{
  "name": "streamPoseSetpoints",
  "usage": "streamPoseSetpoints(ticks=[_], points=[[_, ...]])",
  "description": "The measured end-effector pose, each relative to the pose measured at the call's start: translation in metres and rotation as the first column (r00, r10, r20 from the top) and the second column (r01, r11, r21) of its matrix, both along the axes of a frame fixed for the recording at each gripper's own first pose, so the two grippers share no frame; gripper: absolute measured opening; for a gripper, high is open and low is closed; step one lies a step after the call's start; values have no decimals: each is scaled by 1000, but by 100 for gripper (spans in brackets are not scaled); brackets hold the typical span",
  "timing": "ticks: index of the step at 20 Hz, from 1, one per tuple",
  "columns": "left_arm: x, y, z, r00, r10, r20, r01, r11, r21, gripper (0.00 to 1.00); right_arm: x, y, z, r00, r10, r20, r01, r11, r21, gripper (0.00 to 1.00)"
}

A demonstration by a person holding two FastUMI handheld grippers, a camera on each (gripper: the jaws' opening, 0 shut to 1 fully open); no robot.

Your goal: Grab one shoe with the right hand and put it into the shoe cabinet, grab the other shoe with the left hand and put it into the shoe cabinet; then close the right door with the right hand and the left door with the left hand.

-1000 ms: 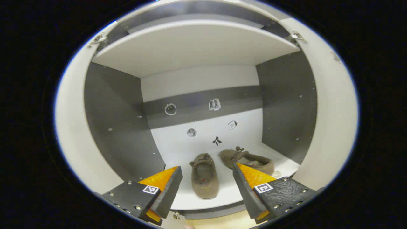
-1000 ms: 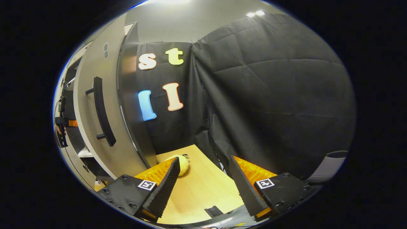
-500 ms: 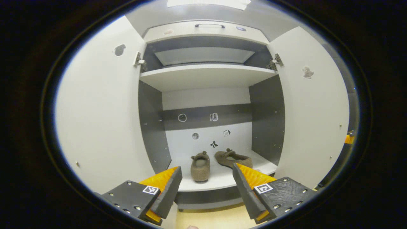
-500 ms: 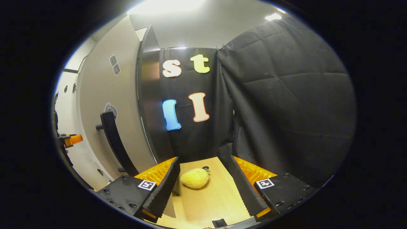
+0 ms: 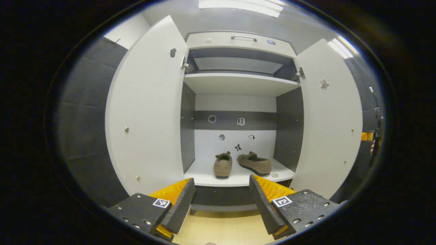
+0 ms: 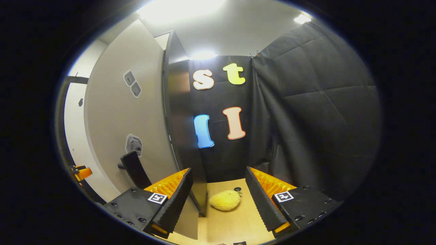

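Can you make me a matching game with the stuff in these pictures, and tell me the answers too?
Things:
1. pair of brown fuzzy slippers
2. yellow plush toy
3. white left cabinet door
4. left gripper

Places or states:
A. lying on the wooden floor
B. swung wide open
C. fingers apart, holding nothing
D. resting on the bottom cabinet shelf

Pairs: 1-D, 2-A, 3-B, 4-C

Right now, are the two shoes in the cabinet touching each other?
Apart. The left gripper view shows the left shoe and the right shoe on the bottom shelf with a strip of white shelf between them.
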State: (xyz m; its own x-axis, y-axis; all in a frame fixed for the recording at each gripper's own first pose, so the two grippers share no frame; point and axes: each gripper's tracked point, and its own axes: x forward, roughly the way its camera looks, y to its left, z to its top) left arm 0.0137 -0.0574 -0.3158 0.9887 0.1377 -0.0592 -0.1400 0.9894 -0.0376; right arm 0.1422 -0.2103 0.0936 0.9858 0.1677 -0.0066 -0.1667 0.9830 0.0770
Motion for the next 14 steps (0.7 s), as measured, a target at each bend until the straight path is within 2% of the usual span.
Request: streamPoseSetpoints(ticks=[1, 2, 3, 4, 5, 6, 9, 12, 13, 14], points=[[-7, 1, 0, 1000, -1, 6, 1, 1000, -12, 84, 0, 4, 1, 1000, 11, 0, -11, 1000, -6, 98], [-13, 3, -2, 1000, 3, 5, -3, 1000, -24, 100, -1, 7, 1, 1000, 16, 0, -16, 1000, -21, 98], [-17, 6, -4, 1000, 7, -3, -7, 999, -36, 92, -3, 10, 2, 1000, 18, 3, -18, 999, -37, 98], [-20, 8, -7, 1000, 3, -11, -3, 999, -44, 100, -6, 15, 3, 1000, 25, 7, -24, 998, -52, 98], [-22, 10, -8, 1000, -2, -14, 1, 999, -49, 100, -9, 20, 2, 1000, 25, 1, -25, 997, -67, 98], [-24, 14, -10, 1000, -4, -19, 3, 998, -57, 92, -13, 24, 0, 1000, 28, 0, -28, 996, -81, 98], [-27, 23, -10, 1000, -20, -21, 19, 997, -74, 92, -20, 22, 7, 999, -28, 33, 33, 989, -144, 97], [-30, 33, -11, 999, -25, -21, 23, 997, -77, 93, -23, 36, 1, 1000, 0, -3, 0, 992, -127, 97], [-30, 37, -11, 999, -27, -23, 25, 996, -86, 93, -25, 39, 1, 1000, 0, -9, -1, 993, -118, 92], [-30, 40, -11, 999, -32, -17, 30, 995, -95, 93, -26, 41, 3, 1000, -9, -4, 8, 993, -117, 97]])
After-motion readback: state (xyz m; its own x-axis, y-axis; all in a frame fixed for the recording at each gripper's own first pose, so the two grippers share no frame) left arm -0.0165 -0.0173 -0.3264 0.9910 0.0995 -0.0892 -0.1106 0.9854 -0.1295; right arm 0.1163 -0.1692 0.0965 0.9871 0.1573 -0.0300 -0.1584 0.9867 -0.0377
